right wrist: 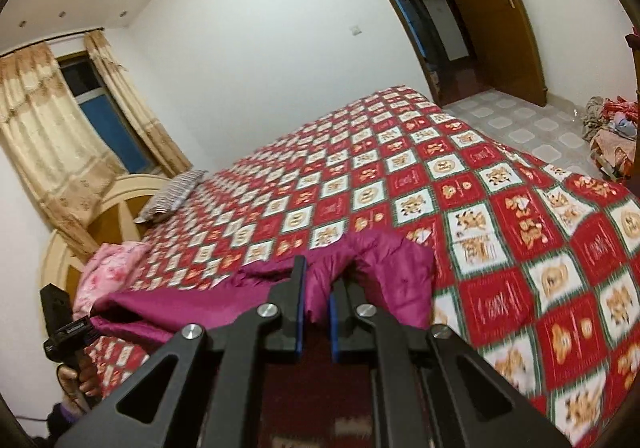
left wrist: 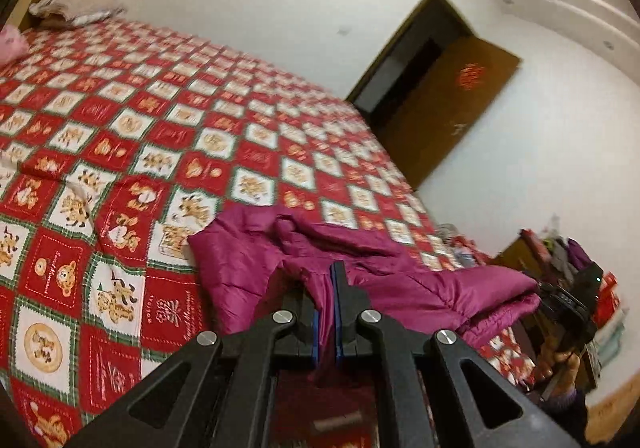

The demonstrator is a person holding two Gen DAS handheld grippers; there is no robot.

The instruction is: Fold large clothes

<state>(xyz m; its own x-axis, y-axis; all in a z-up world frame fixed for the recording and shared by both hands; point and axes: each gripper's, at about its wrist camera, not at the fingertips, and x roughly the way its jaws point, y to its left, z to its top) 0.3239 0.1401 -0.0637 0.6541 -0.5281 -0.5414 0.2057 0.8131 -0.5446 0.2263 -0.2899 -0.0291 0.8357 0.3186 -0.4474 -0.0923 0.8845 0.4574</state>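
A magenta puffer jacket [left wrist: 436,284] lies bunched near the edge of a bed covered by a red and white checked bedspread [left wrist: 160,108]. My left gripper [left wrist: 322,280] is shut on a fold of the jacket, and the cloth rises between its blue pads. In the right wrist view the jacket [right wrist: 400,268] stretches off to the left, and my right gripper [right wrist: 319,274] is shut on a thick pinch of its fabric above the bedspread [right wrist: 480,188]. Each view shows the other gripper in a hand: the right gripper [left wrist: 568,308] and the left gripper [right wrist: 66,324].
A striped pillow [right wrist: 176,192] and a pink pillow [right wrist: 108,268] lie by the wooden headboard [right wrist: 120,204]. An open brown door [right wrist: 492,8] stands beyond the bed's foot. Piles of clothes [right wrist: 612,136] sit on the tiled floor [right wrist: 520,120]. A curtained window [right wrist: 96,108] is at the left.
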